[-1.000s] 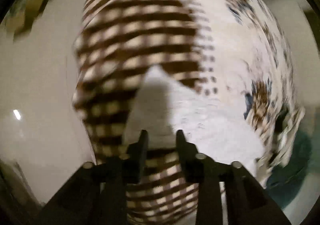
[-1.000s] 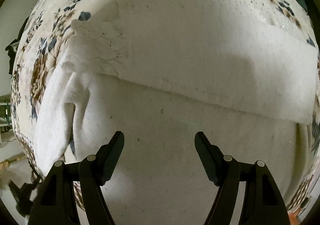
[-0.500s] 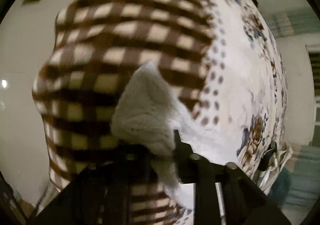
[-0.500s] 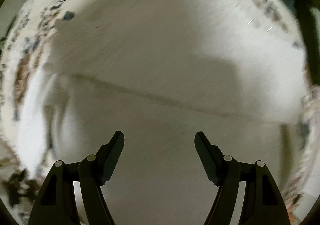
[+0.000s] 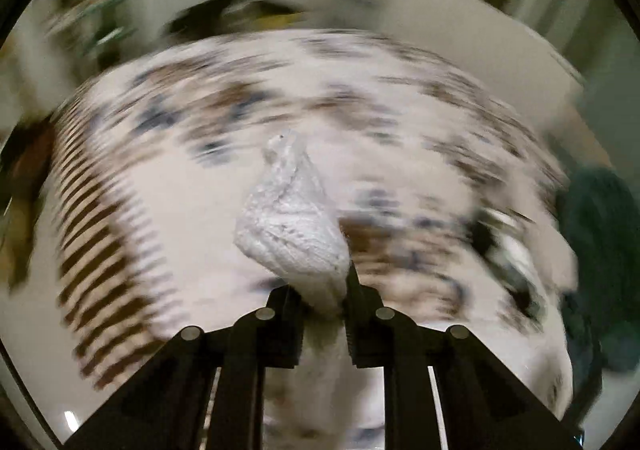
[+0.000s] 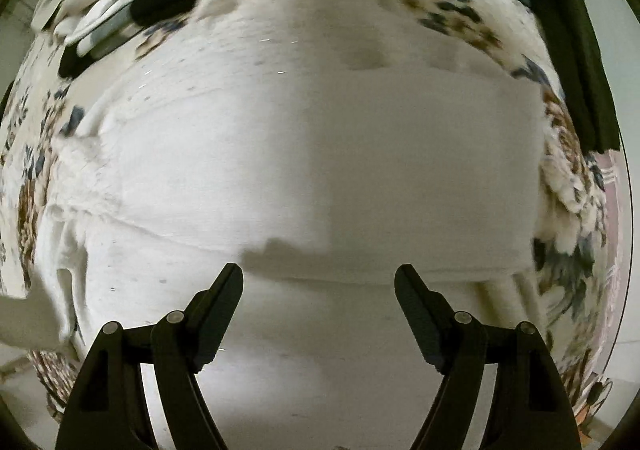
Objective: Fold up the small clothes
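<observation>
**Left gripper pinching white garment; right gripper wide apart**

Left gripper (image 5: 322, 300): jaws clamped on a bunched corner of the white knit garment (image 5: 290, 226), lifted above the floral bedspread (image 5: 400, 110); view motion-blurred. Right gripper (image 6: 319, 282): jaws spread wide, holding nothing, over the garment (image 6: 320, 154) lying flat on the bedspread (image 6: 568, 170). Dark green cloth (image 6: 560, 10) beyond the garment.

Clothes pile (image 6: 120, 14) beyond white garment (image 6: 320, 154)
</observation>
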Available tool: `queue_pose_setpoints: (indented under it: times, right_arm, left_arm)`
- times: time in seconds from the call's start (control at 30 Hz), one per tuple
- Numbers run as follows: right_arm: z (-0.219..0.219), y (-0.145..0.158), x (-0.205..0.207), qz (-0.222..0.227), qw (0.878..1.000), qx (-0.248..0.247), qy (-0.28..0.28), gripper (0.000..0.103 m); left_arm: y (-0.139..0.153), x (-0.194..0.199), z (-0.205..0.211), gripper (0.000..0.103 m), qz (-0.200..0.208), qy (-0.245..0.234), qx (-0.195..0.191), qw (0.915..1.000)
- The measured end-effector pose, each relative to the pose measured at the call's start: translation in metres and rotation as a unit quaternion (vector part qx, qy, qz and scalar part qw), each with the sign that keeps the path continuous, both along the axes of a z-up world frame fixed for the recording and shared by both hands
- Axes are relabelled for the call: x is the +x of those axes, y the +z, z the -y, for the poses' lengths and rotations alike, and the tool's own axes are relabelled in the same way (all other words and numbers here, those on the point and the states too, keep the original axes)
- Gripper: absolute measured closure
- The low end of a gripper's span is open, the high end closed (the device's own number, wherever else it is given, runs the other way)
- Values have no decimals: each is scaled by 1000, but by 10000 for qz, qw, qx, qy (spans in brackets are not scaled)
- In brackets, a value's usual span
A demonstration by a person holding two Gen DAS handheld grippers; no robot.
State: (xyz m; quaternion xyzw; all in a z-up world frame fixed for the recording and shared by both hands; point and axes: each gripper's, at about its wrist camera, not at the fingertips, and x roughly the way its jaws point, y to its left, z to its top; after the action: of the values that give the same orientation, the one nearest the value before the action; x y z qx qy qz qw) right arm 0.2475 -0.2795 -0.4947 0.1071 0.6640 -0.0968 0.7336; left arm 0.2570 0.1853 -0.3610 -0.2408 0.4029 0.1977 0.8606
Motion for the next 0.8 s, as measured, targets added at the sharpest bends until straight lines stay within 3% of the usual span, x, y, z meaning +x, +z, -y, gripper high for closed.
queue_pose_setpoints:
  times: [0.07, 0.17, 0.27, 0.33, 0.37, 0.5, 0.6, 0.7, 0.73, 0.77, 0.8]
  right_arm:
    - [24, -2, -6, 6, 10000, 34, -88, 23]
    - [58, -4, -13, 7, 9997, 71, -247, 23]
    - [89, -9, -23, -10, 9991, 50, -410, 23]
    - [108, -14, -29, -54, 9985, 48, -537, 23]
    - [118, -17, -34, -89, 9980, 76, -624, 23]
    - [157, -27, -53, -199, 9937, 454, -1001, 23]
    - [180, -30, -66, -221, 9893, 795, -1205, 23]
    - [199, -22, -73, -102, 9853, 1084, -1319, 23]
    - [205, -17, -74, -24, 9842, 1155, -1344, 23]
    - [210, -13, -74, 49, 9832, 1210, -1369, 23]
    - [216, -7, -73, 172, 9811, 1296, -1429, 23]
  left_arm:
    - [10, 30, 58, 90, 77, -683, 53, 9976]
    - [9, 70, 161, 90, 141, -1772, -135, 9840]
    - [-7, 95, 277, 89, 56, -2847, -492, 9573]
    - [-18, 97, 329, 89, -43, -3275, -576, 9431]
    - [-29, 97, 364, 89, -145, -3546, -729, 9321]
    - [-63, 95, 438, 89, -593, -4169, -1082, 9005]
    - [-82, 91, 468, 85, -966, -4452, -982, 8848]
    - [-86, 89, 464, 59, -1153, -4472, -613, 8849]
    - [-85, 90, 459, 38, -1227, -4427, -490, 8869]
    - [-85, 92, 448, 23, -1287, -4353, -401, 8902]
    - [-81, 95, 431, 22, -1286, -4244, -393, 8954]
